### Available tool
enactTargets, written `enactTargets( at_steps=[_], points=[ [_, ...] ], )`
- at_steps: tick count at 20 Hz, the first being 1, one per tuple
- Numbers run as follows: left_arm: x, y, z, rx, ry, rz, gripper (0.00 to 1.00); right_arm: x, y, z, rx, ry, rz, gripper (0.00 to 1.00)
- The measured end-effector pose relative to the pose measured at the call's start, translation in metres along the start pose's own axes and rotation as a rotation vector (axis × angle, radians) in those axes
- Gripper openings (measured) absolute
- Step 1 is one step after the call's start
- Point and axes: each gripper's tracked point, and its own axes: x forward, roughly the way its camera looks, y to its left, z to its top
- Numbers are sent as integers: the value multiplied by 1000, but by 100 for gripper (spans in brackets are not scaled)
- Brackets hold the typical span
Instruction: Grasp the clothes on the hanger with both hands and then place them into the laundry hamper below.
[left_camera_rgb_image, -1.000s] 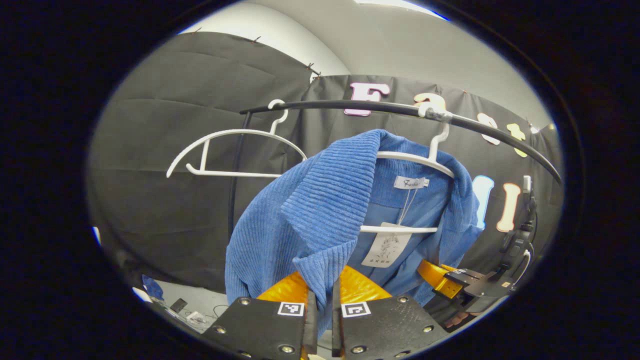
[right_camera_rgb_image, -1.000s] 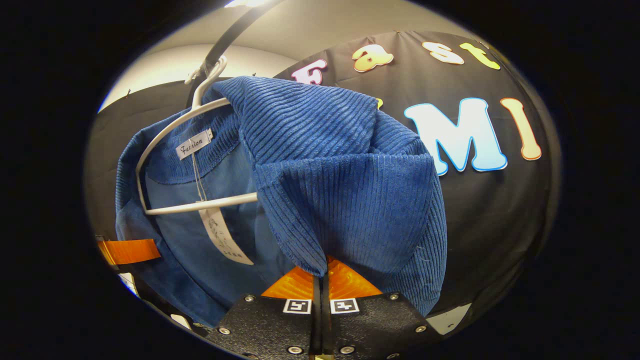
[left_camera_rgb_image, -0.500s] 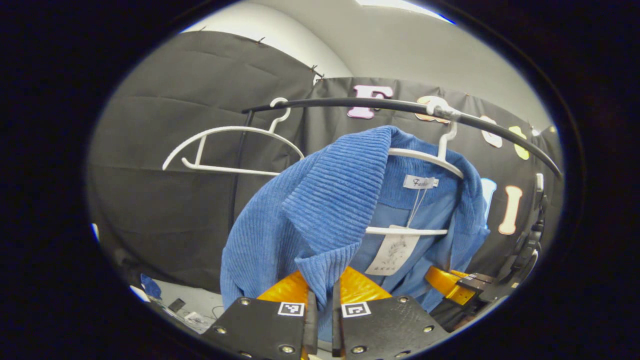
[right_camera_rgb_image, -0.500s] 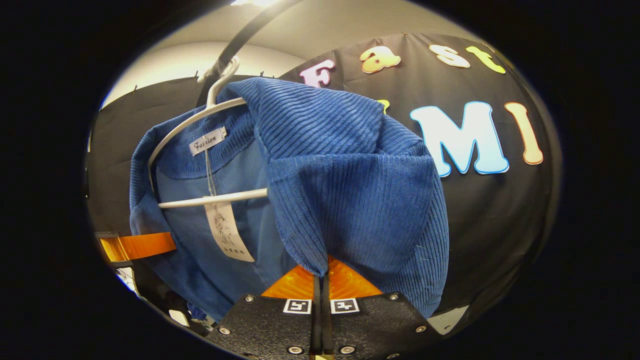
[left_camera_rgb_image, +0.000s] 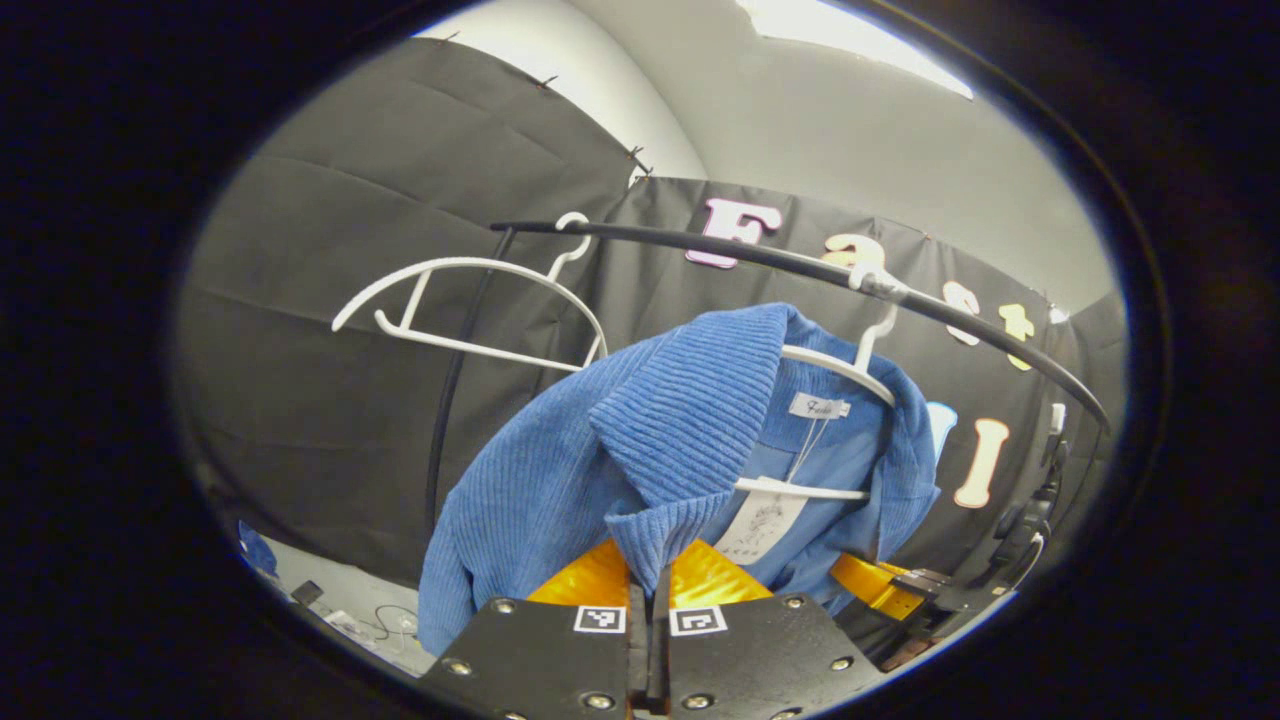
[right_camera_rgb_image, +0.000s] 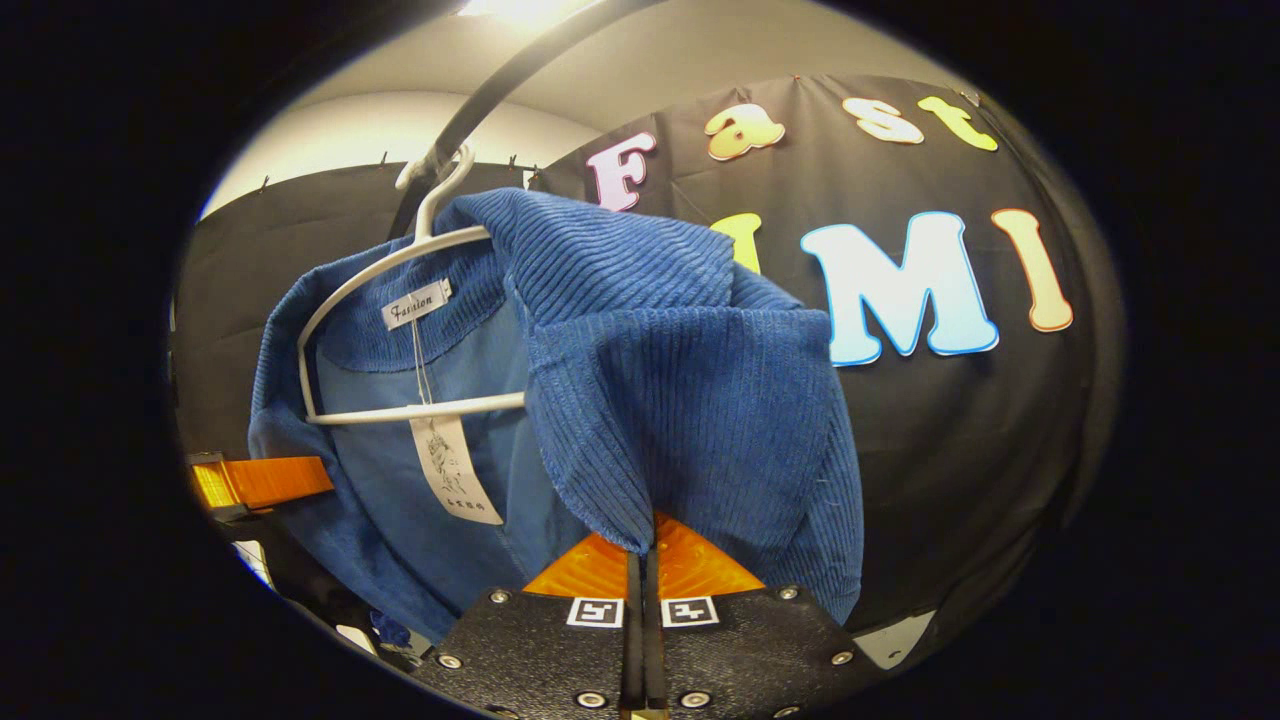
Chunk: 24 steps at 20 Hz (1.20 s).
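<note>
A blue ribbed corduroy jacket (left_camera_rgb_image: 600, 460) hangs on a thin white plastic hanger (left_camera_rgb_image: 835, 365) hooked over a curved black rail (left_camera_rgb_image: 760, 262), a paper tag (right_camera_rgb_image: 455, 470) dangling inside its smooth lining. An empty white hanger (left_camera_rgb_image: 470, 310) hangs beside it. The left gripper (left_camera_rgb_image: 655, 575) pinches one front lapel edge — jaws clenched on the fabric. The right gripper (right_camera_rgb_image: 642, 545) clamps the other lapel likewise.
</note>
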Motion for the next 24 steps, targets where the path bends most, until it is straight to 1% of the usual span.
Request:
enactTargets(
  at_steps=[2,4,5,7,8,13,16,19,21,23,24],
  points=[
    [-10,-1,18,20,-45,-13,0,-3,-13,8,-11,-22,-32,0],
    [-20,0,38,40,-85,-17,3,-5,-27,20,-13,-59,-69,0],
    [-24,1,46,50,-95,-17,1,-6,-33,26,-13,-78,-86,0],
    [-30,5,61,73,-116,-9,1,-9,-45,40,-23,-113,-123,0],
    [-33,7,69,84,-127,-5,6,-12,-52,38,-28,-132,-139,0],
    [-38,26,96,105,-168,39,6,-13,-78,65,-52,-217,-212,0],
    [-35,40,118,148,-207,73,6,-6,-87,80,-67,-276,-238,0],
    [-26,53,131,171,-231,109,6,3,-94,91,-124,-308,-255,0],
    [-27,68,140,211,-239,137,6,0,-95,94,-137,-320,-264,0],
    [-26,74,148,218,-240,139,1,1,-93,94,-135,-328,-263,0],
    [-24,75,149,212,-240,136,0,-1,-93,95,-138,-333,-265,0]
  ],
)
